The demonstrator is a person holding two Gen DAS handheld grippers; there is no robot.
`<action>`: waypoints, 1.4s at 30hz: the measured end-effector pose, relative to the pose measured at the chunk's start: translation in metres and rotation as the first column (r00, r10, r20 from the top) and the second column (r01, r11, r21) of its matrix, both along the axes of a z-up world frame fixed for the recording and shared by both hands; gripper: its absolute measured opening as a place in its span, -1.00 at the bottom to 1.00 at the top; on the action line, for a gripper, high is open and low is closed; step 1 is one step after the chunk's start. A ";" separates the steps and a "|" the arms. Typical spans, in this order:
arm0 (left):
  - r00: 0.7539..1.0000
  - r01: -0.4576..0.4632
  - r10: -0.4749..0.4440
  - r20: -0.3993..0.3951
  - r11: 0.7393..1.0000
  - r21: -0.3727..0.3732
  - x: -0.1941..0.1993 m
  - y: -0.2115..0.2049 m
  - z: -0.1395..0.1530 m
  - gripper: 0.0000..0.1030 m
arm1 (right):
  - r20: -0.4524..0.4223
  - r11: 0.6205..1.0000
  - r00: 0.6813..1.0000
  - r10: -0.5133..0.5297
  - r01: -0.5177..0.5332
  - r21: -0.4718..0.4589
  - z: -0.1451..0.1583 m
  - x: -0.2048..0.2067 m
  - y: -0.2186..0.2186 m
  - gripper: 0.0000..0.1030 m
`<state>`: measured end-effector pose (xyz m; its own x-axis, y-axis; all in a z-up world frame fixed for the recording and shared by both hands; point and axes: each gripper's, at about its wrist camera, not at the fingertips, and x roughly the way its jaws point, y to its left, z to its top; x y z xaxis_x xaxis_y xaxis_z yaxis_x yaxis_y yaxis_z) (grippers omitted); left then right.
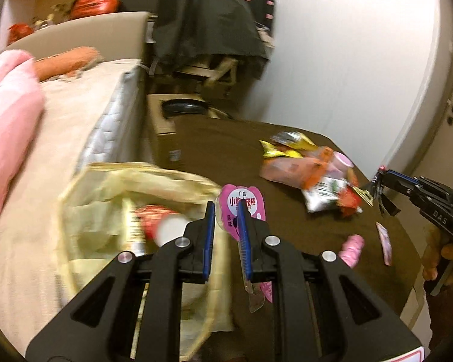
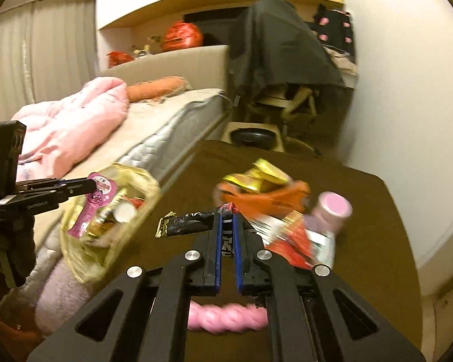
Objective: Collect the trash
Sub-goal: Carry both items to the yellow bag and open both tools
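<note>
My left gripper (image 1: 226, 208) has its jaws a small gap apart, with a pink candy wrapper (image 1: 247, 203) against the right finger, above the mouth of a yellow trash bag (image 1: 105, 211) that holds wrappers. From the right wrist view the left gripper (image 2: 87, 185) carries the pink wrapper (image 2: 98, 194) over the bag (image 2: 111, 232). My right gripper (image 2: 226, 211) is shut on a black snack wrapper (image 2: 187, 221) just above the brown table (image 2: 362, 211). A pile of wrappers (image 1: 314, 175) and a pink-capped bottle (image 2: 332, 211) lie beyond it.
A pink twisted wrapper (image 2: 226, 316) lies on the table under the right gripper. A small pink packet (image 1: 385, 242) lies near the table's right edge. A bed (image 1: 75, 114) with a pink blanket (image 2: 69, 123) stands left of the table. A box with a black pan (image 1: 181, 108) stands behind.
</note>
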<state>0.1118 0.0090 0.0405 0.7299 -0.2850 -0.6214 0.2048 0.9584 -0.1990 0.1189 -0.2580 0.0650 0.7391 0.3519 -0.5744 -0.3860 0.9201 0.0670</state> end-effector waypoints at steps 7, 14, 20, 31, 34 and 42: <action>0.988 -0.148 0.148 -0.046 0.989 -0.018 0.007 0.082 -0.012 -0.72 | -0.014 0.990 0.990 0.144 -0.144 0.000 -0.001 0.027 0.085 -0.85; 0.974 -0.188 0.182 -0.137 0.981 -0.038 0.024 0.120 -0.045 -0.72 | -0.110 0.960 0.954 0.280 -0.277 0.043 -0.027 0.069 0.161 -0.85; 0.963 -0.168 0.155 -0.219 0.985 -0.042 0.051 0.122 -0.081 -0.72 | -0.241 0.942 0.913 0.330 -0.337 0.012 -0.074 0.105 0.208 -0.85; 0.947 -0.150 0.143 -0.286 0.989 -0.004 0.066 0.124 -0.109 -0.72 | -0.367 0.927 0.863 0.347 -0.374 -0.002 -0.119 0.131 0.228 -0.85; 0.946 -0.143 0.143 -0.293 0.990 0.022 0.068 0.119 -0.111 -0.72 | -0.371 0.933 0.867 0.332 -0.360 -0.005 -0.119 0.132 0.223 -0.85; 0.944 -0.166 0.138 -0.300 0.984 -0.069 0.071 0.130 -0.111 -0.68 | -0.363 0.949 0.888 0.282 -0.313 -0.027 -0.119 0.132 0.213 -0.84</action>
<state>0.1827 0.1390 -0.0705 0.5589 -0.2506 -0.7904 -0.0227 0.9483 -0.3167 0.2508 -0.0449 -0.0537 0.3526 0.4635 -0.8129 -0.6082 0.7737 0.1773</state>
